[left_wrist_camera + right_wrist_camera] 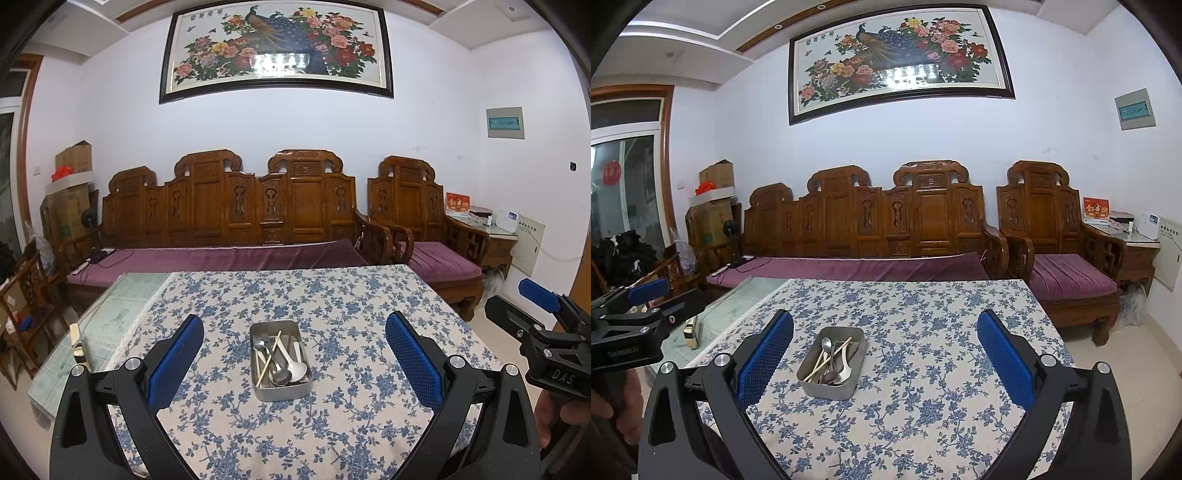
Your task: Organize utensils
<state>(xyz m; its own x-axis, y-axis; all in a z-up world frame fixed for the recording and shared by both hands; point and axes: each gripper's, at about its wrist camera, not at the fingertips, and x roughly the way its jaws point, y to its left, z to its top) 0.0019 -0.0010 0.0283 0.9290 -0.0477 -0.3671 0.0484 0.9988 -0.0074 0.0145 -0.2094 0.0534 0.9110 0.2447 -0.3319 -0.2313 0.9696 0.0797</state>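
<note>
A rectangular metal tin (266, 392) (827, 391) stands on the blue-flowered tablecloth (332, 295) (923, 314). Inside lie several metal spoons (281, 373) (835, 372) and a pair of pale chopsticks (270, 356) (827, 359), piled together. My left gripper (293, 338) hovers above the table, open, with the tin between and beyond its blue pads (176, 360). My right gripper (884, 338) is open too, with the tin just right of its left pad (764, 360). Each gripper shows at the other view's edge: the right gripper (546, 314) and the left gripper (639, 299).
A small gold and white object (78, 341) (690, 328) lies on the glass tabletop (110, 314) left of the cloth. A carved wooden bench (229, 221) and armchair (424, 221) with purple cushions stand behind the table. Cardboard boxes (74, 192) are stacked at the left.
</note>
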